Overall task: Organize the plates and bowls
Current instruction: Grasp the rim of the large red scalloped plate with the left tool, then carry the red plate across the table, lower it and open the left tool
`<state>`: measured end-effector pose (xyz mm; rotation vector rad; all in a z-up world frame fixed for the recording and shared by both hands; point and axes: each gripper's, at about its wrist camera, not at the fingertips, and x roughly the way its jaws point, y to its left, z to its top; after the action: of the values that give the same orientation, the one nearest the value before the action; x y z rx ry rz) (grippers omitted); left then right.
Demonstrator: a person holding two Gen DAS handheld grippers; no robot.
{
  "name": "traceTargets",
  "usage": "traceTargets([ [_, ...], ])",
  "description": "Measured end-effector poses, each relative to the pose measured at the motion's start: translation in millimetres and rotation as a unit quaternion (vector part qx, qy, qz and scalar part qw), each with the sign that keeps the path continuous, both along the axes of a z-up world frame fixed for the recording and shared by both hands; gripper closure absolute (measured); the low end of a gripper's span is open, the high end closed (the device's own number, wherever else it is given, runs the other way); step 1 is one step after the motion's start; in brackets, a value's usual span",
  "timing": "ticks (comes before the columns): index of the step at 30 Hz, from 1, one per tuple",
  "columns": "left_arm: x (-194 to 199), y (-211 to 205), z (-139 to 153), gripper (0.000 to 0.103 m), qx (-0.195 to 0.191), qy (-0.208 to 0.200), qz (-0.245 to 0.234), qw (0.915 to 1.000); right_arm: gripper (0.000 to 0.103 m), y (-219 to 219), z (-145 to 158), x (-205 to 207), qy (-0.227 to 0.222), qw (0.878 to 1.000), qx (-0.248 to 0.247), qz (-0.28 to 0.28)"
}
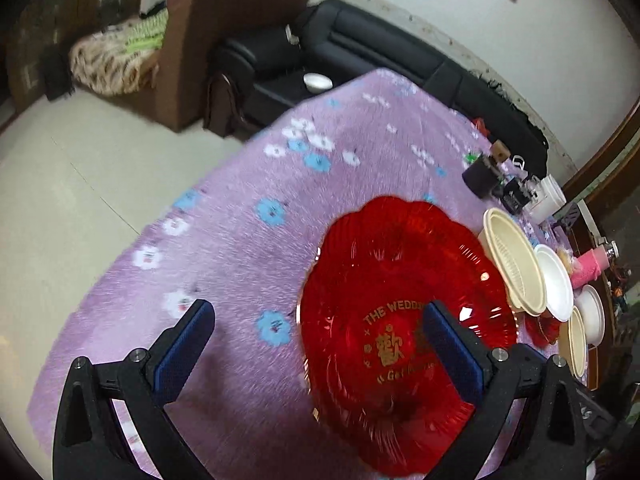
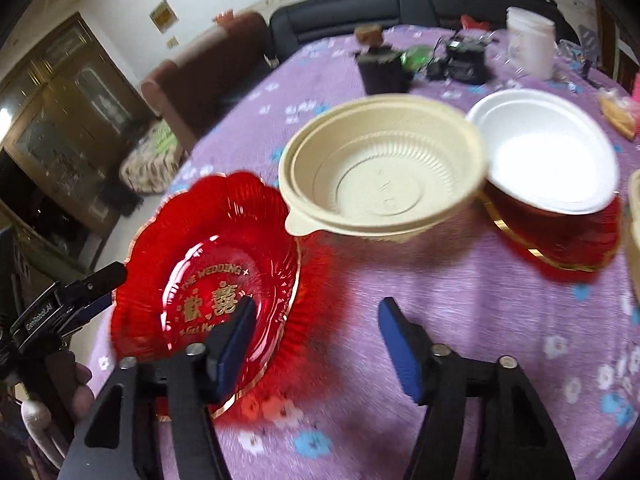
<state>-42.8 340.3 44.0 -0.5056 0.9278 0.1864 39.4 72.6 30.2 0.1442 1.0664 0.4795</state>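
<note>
Sorting: judged barely begun; plates and bowls lie spread in loose groups on the purple flowered tablecloth.
Left gripper: jaws spread wide with nothing between the pads; one finger is over bare cloth, the other over the red wedding plate. Seen in the right view at the plate's left edge, beside a hand.
Red wedding plate: at the table's left end, also in the right view, and held by neither gripper.
Right gripper: jaws partly open and empty; one pad overlaps the red plate's rim in the picture, contact unclear.
Beige bowls: apparently two nested, just right of the red plate, perhaps already stacked.
White bowl: resting on a second red plate, touching the beige rim.
Left to do: probably gather red with red, beige with beige, white with white.
Left view only: a further white bowl and another beige bowl at the far right.
Right view only: the nesting and the bowl-on-plate stack, seen from above.
</note>
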Motion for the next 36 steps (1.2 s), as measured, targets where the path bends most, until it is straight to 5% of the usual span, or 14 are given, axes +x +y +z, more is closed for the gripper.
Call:
traceTargets([
  [3, 7, -6, -7, 0.01, -0.008, 0.007, -0.014, 0.9999, 0.054, 10, -12, 10, 0.014, 1.0, -0.004, 0.006],
  [7, 18, -13, -15, 0.064, -0.002, 0.023, -0.045, 0.9987, 0.078, 19, -22, 11, 0.026, 1.0, 0.0, 0.012],
  [10, 19, -17, -18, 0.071, 0.011, 0.028, -0.049, 0.9983, 0.089, 23, -23, 9, 0.026, 0.999, 0.007, 0.022],
  [18, -14, -2, 8, 0.071, 0.017, -0.004, -0.029, 0.9994, 0.088, 40, 4, -20, -0.034, 0.998, -0.009, 0.059],
  [27, -31, 4, 0, 0.071, 0.048, 0.011, -0.013, 0.9987, 0.088, 54, -6, -27, -0.024, 0.997, -0.009, 0.074],
  [32, -30, 6, -2, 0.049, 0.057, 0.03, 0.003, 0.9979, 0.083, 50, -8, -36, -0.038, 0.997, -0.022, 0.068],
  [36, -46, 8, 20, 0.034, 0.068, 0.001, 0.027, 0.9973, 0.064, 28, 4, -47, -0.047, 0.997, 0.012, 0.067],
])
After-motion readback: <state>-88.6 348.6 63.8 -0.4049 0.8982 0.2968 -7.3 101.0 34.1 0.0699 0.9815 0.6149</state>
